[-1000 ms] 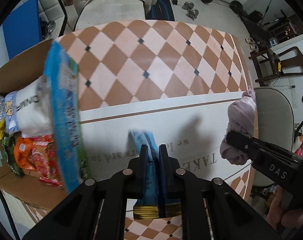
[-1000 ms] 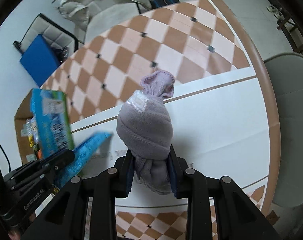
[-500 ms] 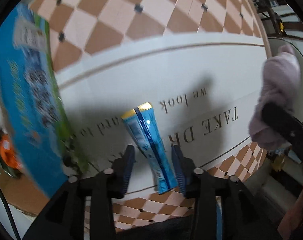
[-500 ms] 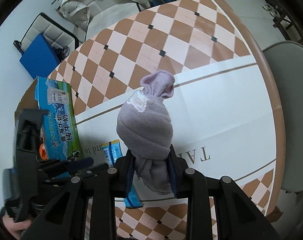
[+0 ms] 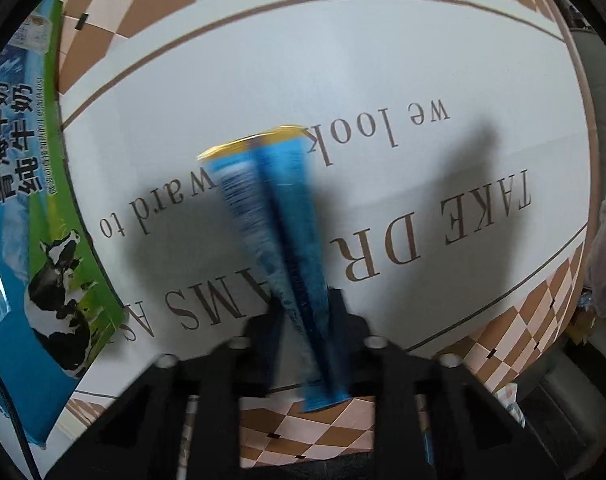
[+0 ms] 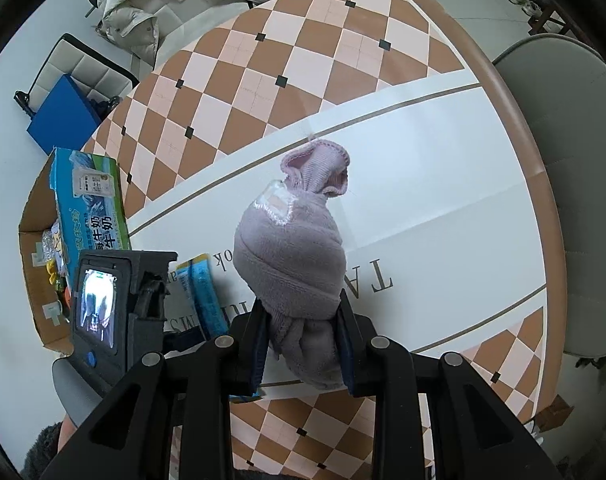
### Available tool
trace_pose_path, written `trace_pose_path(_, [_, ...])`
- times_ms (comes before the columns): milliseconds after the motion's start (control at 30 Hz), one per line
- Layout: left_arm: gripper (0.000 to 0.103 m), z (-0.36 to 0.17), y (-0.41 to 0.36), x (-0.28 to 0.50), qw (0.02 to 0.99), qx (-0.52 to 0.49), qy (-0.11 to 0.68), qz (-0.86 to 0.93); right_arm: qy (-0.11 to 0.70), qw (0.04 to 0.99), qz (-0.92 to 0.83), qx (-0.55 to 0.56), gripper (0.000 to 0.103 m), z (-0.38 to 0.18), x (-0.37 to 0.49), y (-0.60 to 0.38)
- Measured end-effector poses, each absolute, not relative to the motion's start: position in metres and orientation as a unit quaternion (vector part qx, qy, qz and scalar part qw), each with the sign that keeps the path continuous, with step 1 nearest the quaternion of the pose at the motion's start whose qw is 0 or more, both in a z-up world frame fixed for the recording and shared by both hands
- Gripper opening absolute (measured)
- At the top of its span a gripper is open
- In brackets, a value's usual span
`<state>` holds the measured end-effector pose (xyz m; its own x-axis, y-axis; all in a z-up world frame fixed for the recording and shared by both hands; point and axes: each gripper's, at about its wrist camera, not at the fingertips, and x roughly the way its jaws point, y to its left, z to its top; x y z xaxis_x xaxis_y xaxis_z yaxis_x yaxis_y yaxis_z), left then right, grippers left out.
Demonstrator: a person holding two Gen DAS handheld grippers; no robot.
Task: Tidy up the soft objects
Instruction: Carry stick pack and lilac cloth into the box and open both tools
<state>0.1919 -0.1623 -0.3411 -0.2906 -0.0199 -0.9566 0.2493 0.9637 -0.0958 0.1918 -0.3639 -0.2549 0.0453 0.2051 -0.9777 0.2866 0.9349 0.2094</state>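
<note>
Sachet, long, blue foil with a yellow end (image 5: 279, 216), lying between the fingers of the left claw (image 5: 303, 320), blurred, tip pointing away over the white lettered mat (image 5: 383, 80) on the checked table (image 6: 263, 60); grip on it impossible to tell. Rolled lilac fleece bundle (image 6: 291, 256) pinched upright in the right claw (image 6: 301, 344). Blue-green milk carton (image 5: 27, 216) to the left, beside the cardboard box (image 6: 33, 240).

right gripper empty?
No, the right gripper is clamped on a rolled lilac fleece sock bundle, which stands up between its fingers above the table.
</note>
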Motion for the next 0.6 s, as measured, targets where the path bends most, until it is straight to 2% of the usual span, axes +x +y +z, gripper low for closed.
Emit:
trace_pose_path(133, [0.013,-0.311,-0.151,0.190,0.623,0.060,0.771,-0.118,0.686,0.705,-0.017,0.176,0.032,-0.246,0.192,-0.355])
trace_pose_path(233, [0.013,-0.267,-0.133,0.187,0.655,0.048,0.742,-0.133,0.679,0.713,-0.003,0.175,0.032,-0.232,0.192,-0.345])
trace_pose_path(467, [0.013,-0.150,-0.048,0.205,0.730,0.002,0.672,-0.126,0.657,0.730,0.057,0.182,0.031,-0.195,0.193,-0.285])
trace_pose_path(600, [0.013,-0.119,-0.004,0.232,0.747,-0.023,0.655,-0.109,0.653,0.729,0.096,0.180,0.031,-0.188,0.197,-0.232])
